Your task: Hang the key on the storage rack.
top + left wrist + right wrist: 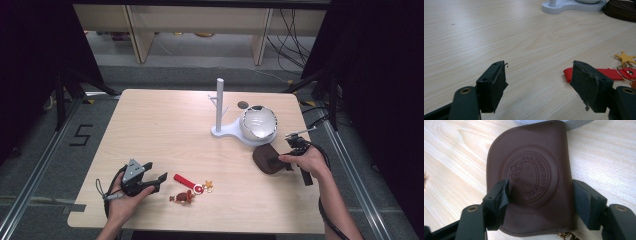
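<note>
A brown leather pouch (pixel 267 159) with an embossed round emblem lies at the right of the table, also close up in the right gripper view (pixel 534 157). My right gripper (pixel 281 163) (pixel 540 200) has its jaws on either side of the pouch's near end, and the pads press on it. My left gripper (pixel 156 172) (pixel 539 82) rests at the front left with open jaws and nothing between them. Just right of it lies a keychain with a red strap (pixel 184 179) (pixel 610 73), a yellow star (pixel 208 185) (pixel 625 57) and a small brown figure (pixel 184 198).
A white stand (pixel 220 107) with an upright post and a flat base (pixel 574 6) stands behind the pouch, with a white round dome (pixel 259 123) on its right part. The table's right edge runs close beside my right hand.
</note>
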A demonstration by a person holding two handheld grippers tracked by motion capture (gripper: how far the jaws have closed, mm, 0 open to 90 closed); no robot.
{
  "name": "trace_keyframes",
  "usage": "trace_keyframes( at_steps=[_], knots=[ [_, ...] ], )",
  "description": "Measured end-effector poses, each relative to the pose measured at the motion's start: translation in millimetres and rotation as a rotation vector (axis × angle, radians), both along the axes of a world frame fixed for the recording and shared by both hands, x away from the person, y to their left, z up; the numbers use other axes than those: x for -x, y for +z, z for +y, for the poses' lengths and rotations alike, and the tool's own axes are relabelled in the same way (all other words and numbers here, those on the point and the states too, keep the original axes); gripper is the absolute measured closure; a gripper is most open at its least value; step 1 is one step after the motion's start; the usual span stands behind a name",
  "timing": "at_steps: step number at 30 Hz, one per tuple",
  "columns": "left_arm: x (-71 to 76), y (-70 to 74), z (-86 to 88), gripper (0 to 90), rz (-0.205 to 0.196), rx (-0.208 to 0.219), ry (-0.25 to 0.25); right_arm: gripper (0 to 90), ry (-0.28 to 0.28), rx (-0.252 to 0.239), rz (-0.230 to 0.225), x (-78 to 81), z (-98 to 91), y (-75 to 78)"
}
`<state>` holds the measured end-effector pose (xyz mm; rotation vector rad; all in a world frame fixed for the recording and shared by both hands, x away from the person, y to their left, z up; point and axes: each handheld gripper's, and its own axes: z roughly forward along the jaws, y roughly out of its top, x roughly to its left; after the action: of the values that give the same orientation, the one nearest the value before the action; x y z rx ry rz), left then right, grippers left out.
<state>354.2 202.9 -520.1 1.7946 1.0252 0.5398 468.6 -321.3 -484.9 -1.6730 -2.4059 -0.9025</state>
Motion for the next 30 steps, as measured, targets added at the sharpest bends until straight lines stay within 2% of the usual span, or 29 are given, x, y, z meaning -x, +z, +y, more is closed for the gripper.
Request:
trace_keyframes(
  at_steps=[1, 3, 4, 10, 13, 15, 16, 19, 20, 21, 22, 24, 25, 27, 28, 29, 30],
  knots=[
    [0.1, 0.1, 0.0, 27.1, 0.0, 0.0, 0.0, 36.8, -0.011, 0.004, 0.011, 1.2, 1.3, 1.3],
    [0.4, 0.3, 0.3, 27.2, 0.001, -0.001, 0.002, 46.1, 0.039, 0.054, -0.062, -0.4, -1.7, 5.2],
    [0.0, -0.1, 0.3, 27.3, -0.002, 0.005, 0.001, 49.2, 0.027, 0.065, -0.075, 0.7, -1.1, 7.9],
    [0.3, 0.1, 1.0, 27.7, 0.0, -0.005, 0.002, 61.6, 0.056, 0.115, -0.122, 9.1, 4.1, 26.7],
    [0.7, 0.0, 1.4, 28.0, 0.0, 0.001, 0.002, 64.4, 0.077, 0.161, -0.166, 14.4, 11.8, 35.2],
    [0.5, -0.2, 2.0, 28.1, -0.002, 0.006, -0.003, 65.7, 0.08, 0.175, -0.17, 19.0, 18.3, 41.2],
    [0.7, -0.3, 2.2, 28.2, -0.003, 0.008, -0.001, 66.1, 0.104, 0.199, -0.2, 19.7, 20.0, 43.7],
    [0.9, 0.2, 3.7, 28.3, -0.003, -0.003, 0.002, 67.1, 0.117, 0.238, -0.242, 23.4, 26.9, 48.6],
    [1.2, 0.0, 3.5, 28.4, -0.001, 0.007, 0.008, 67.1, 0.117, 0.257, -0.252, 24.3, 28.2, 50.0],
    [1.2, 0.0, 3.6, 28.4, -0.001, 0.01, 0.009, 67.3, 0.109, 0.269, -0.236, 27.2, 30.4, 52.7],
    [1.2, 0.1, 4.4, 28.4, -0.001, 0.006, 0.009, 67.9, 0.116, 0.28, -0.272, 28.1, 31.1, 52.8],
    [1.3, 0.0, 4.7, 28.5, -0.001, 0.007, 0.009, 68.1, 0.137, 0.304, -0.287, 30.6, 32.5, 56.3],
    [1.1, 0.0, 4.9, 28.5, -0.003, 0.003, 0.006, 68.1, 0.141, 0.327, -0.299, 33.3, 34.5, 57.9],
    [1.4, -0.2, 4.6, 28.6, 0.001, 0.004, 0.007, 68.2, 0.133, 0.342, -0.316, 36.6, 35.8, 58.5],
    [1.3, 0.0, 4.8, 28.6, -0.003, -0.002, 0.002, 68.2, 0.147, 0.353, -0.331, 37.2, 34.9, 58.8],
    [1.8, -0.3, 3.6, 28.6, 0.001, 0.011, 0.008, 68.1, 0.154, 0.364, -0.362, 37.4, 34.5, 58.3],
    [2.2, 0.2, 4.1, 28.6, 0.004, 0.0, 0.007, 68.1, 0.138, 0.372, -0.347, 41.0, 35.8, 59.8]
  ],
)
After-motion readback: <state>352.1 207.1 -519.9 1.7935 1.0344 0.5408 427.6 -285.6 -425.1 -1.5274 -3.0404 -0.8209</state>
